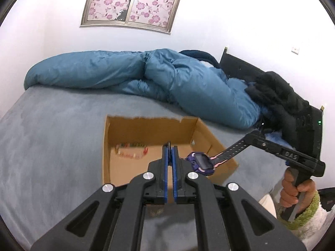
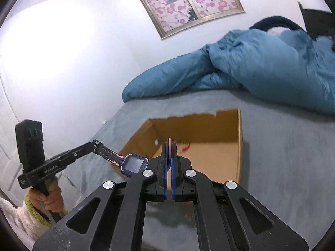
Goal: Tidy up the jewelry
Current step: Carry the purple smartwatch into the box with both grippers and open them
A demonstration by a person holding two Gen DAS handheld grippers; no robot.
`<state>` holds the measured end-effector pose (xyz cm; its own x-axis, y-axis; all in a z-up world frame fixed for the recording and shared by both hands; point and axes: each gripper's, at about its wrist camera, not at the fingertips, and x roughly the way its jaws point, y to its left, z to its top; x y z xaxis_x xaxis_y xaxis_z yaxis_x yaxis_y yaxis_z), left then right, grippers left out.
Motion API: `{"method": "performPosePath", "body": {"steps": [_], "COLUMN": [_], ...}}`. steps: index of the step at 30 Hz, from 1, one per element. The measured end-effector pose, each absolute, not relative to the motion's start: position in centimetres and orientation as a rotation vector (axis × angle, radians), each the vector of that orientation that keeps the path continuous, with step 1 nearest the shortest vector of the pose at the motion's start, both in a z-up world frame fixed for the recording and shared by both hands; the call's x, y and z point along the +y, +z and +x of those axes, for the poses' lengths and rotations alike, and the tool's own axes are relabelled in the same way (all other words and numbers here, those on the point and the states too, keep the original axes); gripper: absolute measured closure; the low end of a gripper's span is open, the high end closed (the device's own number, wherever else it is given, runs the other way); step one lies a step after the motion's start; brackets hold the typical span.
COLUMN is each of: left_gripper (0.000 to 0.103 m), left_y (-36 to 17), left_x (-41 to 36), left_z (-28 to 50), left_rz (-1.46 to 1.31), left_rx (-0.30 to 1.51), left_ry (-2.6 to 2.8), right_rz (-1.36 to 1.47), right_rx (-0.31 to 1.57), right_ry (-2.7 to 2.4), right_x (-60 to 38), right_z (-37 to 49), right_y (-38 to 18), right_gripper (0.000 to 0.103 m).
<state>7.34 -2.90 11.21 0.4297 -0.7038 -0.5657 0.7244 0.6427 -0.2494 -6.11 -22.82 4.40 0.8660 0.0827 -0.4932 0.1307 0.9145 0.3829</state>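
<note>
A purple watch [image 1: 201, 162] with a pink-and-black strap hangs stretched between both grippers above the near edge of an open cardboard box [image 1: 150, 129]. My left gripper [image 1: 170, 146] is shut on one strap end. My right gripper [image 2: 169, 146] is shut on the other strap end, whose pink edge shows between its fingers. In the right wrist view the watch [image 2: 134, 164] faces up, over the box's [image 2: 238, 146] left near corner. A beaded bracelet [image 1: 130, 150] lies on the box floor.
The box sits on a grey bed cover [image 1: 52, 146]. A blue duvet [image 1: 146, 73] is bunched along the far side by the wall. Black clothing [image 1: 278, 98] is piled at the right. A flower-patterned window [image 1: 134, 2] is on the wall.
</note>
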Motion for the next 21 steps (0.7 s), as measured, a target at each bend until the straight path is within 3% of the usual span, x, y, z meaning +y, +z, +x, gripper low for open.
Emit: {"method": "performPosePath", "body": {"steps": [5, 12, 21], "left_gripper": [0.100, 0.100, 0.100], "left_y": [10.3, 3.7, -1.5], "left_x": [-7.3, -13.8, -16.7], "left_z": [12.7, 19.3, 21.8], "left_rz": [0.078, 0.253, 0.367], "left_rx": [0.767, 1.006, 1.181], "left_ry": [-0.856, -0.757, -0.691], "right_rz": [0.442, 0.413, 0.295], "right_rx": [0.664, 0.928, 1.088], "right_ry": [-0.038, -0.117, -0.196], "right_x": [-26.3, -28.9, -28.4], "right_z": [0.6, 8.6, 13.7], "right_y": [2.8, -2.1, -5.7], "right_gripper": [0.102, 0.102, 0.102]}}
